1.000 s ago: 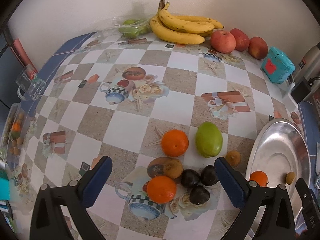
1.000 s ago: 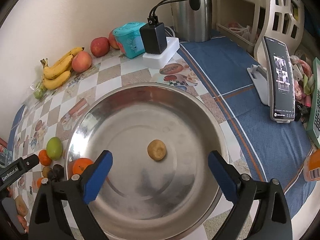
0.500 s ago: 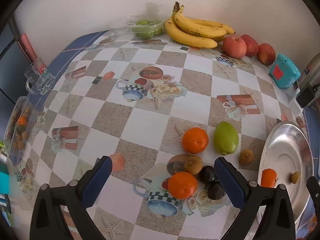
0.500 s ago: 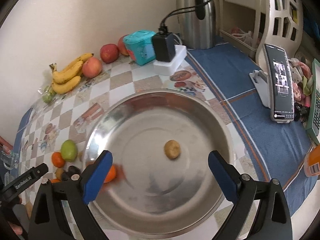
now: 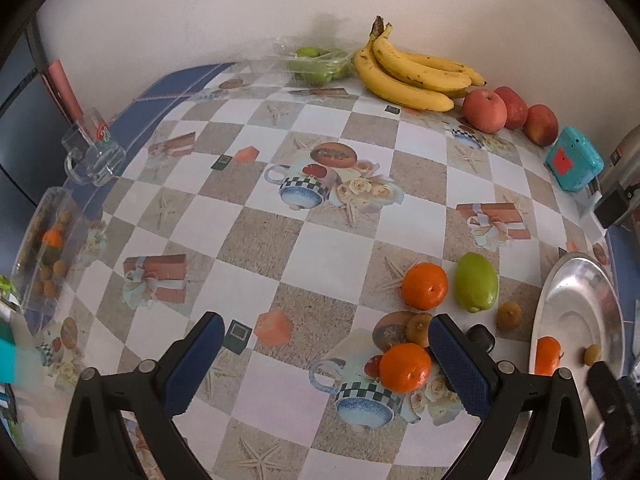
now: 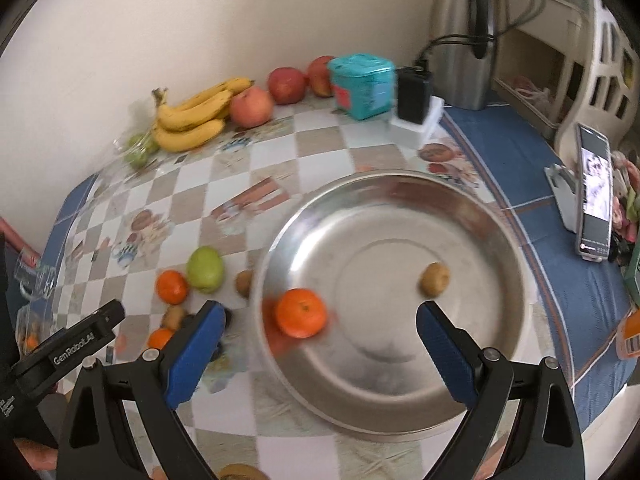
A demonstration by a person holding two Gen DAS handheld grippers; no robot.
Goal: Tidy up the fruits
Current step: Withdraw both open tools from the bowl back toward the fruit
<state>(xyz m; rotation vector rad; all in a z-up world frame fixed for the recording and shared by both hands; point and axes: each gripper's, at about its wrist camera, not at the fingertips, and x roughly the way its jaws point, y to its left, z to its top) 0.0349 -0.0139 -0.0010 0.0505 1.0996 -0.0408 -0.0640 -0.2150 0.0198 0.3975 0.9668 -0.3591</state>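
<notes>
My right gripper (image 6: 316, 356) wide open, empty, above bowl (image 6: 500, 216); orange (image 6: 301, 313) lies inside, lower left. My left gripper (image 5: 324, 364) gaping, empty. Step: fetching. Next: grasp table orange (image 5: 405, 367), lower right.

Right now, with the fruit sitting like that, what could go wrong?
1. The orange in the metal bowl looks blurred, perhaps rolling; it might bump the small brown fruit.
2. The orange at the front of the table's pile touches the left gripper's right finger. A sideways nudge could scatter the small dark fruits beside it.
3. The right gripper hangs open over the bowl rim; dropping lower may knock the bowl.
</notes>
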